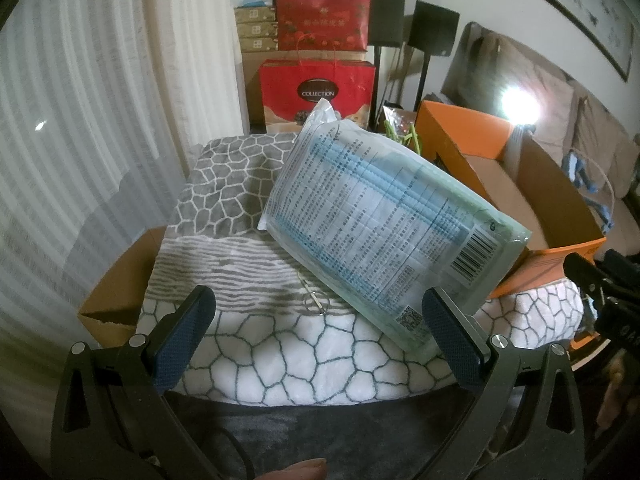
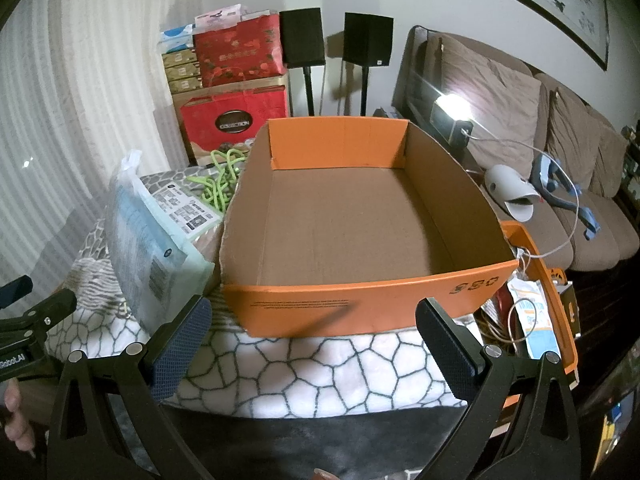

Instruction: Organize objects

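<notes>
Nearest us, the left gripper [image 1: 318, 332] stands spread and empty over the patterned blanket [image 1: 280, 364], its right finger just at the near corner of the mask packet [image 1: 380, 220]; the right gripper [image 2: 312, 344], likewise spread and empty, faces the near wall of the orange box [image 2: 360, 308]. Beyond the fingers, we see the packet leaning against the box's left wall, its long axis running from near right to far left. We judge the left gripper nearer; the green cord [image 2: 218, 184] lies farther back.
</notes>
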A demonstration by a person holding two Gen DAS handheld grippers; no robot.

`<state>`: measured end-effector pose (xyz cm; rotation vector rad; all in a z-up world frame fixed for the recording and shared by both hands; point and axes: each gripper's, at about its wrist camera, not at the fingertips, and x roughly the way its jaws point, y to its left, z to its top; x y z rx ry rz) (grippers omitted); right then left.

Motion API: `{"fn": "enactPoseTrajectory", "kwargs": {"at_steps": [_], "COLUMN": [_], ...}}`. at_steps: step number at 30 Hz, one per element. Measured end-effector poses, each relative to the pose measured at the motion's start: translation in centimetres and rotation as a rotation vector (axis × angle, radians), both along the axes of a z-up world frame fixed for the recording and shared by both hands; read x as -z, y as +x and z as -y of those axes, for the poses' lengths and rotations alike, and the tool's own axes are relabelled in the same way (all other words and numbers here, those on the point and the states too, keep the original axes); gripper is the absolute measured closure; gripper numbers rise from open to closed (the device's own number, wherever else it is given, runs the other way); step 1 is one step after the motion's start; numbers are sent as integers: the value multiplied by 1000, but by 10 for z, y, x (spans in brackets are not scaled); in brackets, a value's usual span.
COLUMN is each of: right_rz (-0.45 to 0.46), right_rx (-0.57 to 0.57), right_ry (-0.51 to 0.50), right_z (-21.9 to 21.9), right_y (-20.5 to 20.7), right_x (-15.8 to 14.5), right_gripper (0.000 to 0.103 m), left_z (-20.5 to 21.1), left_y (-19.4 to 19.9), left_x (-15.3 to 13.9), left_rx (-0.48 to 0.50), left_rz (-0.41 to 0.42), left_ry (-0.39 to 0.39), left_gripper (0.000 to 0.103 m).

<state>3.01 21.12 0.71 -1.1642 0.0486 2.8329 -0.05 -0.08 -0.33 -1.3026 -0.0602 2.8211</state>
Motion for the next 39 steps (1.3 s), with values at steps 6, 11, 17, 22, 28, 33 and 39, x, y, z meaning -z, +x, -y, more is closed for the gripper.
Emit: {"fn": "enactPoseTrajectory", "kwargs": {"at_steps": [6,11,17,22,28,33,39], "right_rz": [2,-3,-15,-11,6,35,97], "right_rx": [8,13,37,91,146,171,174], "right_ry": [-5,-8,5,7,-10,-29,-34], "right_z": [-9,-15,-40,-73,-116,-150,-181], "right_y": [-3,-5,-14,-23,-36,-52,-77], "right_x": [-3,-8,-16,-20,-25,-27,-18], "right_gripper": [0,0,0,0,0,1,8], "left_z": [-1,3,11,15,16,9,-7], "left_y": [-4,-16,-39,-63,-96,-116,-135], "left_x": [1,-1,-7,-11,-13,-15,-9], "left_rx": [0,28,65,76,78,77,85], "left_rz": [2,1,-5,32,88,126,206], "left_ry": [-8,22,76,151,217,242,258], "left_gripper": [0,0,0,0,2,5,7]}}
